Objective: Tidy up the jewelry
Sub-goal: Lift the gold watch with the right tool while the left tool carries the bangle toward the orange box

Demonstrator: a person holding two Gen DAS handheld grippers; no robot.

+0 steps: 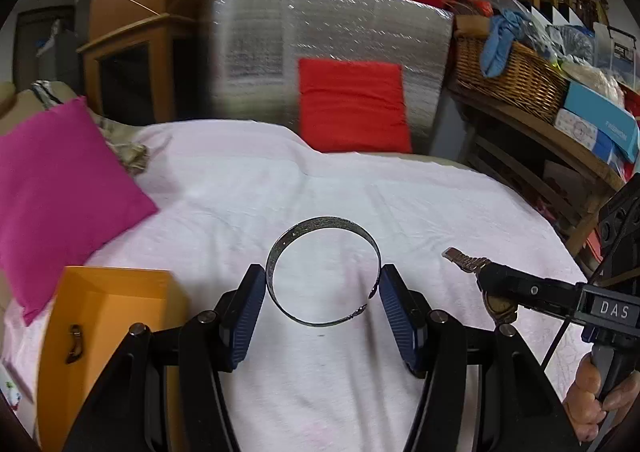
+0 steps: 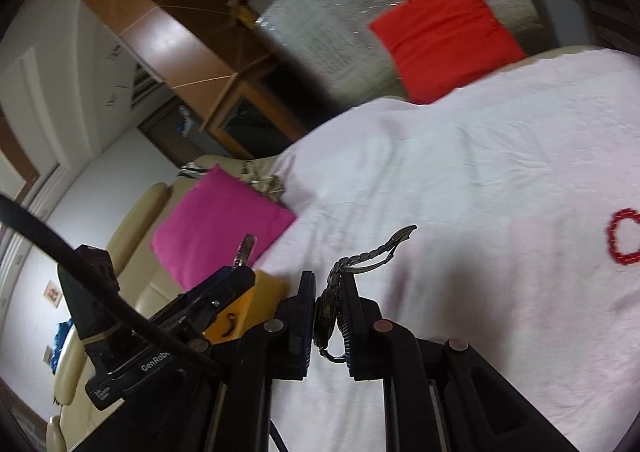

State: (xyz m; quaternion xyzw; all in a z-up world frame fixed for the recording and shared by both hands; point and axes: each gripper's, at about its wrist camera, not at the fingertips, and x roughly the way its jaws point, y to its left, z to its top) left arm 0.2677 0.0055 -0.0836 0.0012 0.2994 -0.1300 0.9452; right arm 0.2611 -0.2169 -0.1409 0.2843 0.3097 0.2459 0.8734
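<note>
Bangle [image 1: 322,272] in L gripper [image 1: 322,288], watch [image 2: 326,312] in R gripper [image 2: 329,316] (both clamped).

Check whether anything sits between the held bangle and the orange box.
Nothing visible does. The left gripper holds the bangle above bare white cloth; the orange box lies open beside it.

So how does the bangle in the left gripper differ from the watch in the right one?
The bangle is one rigid open hoop; the watch has a round case and a linked band trailing loose. The left gripper holds its piece spread wide; the right gripper pinches narrowly. Both are metal, held above the white cloth.
</note>
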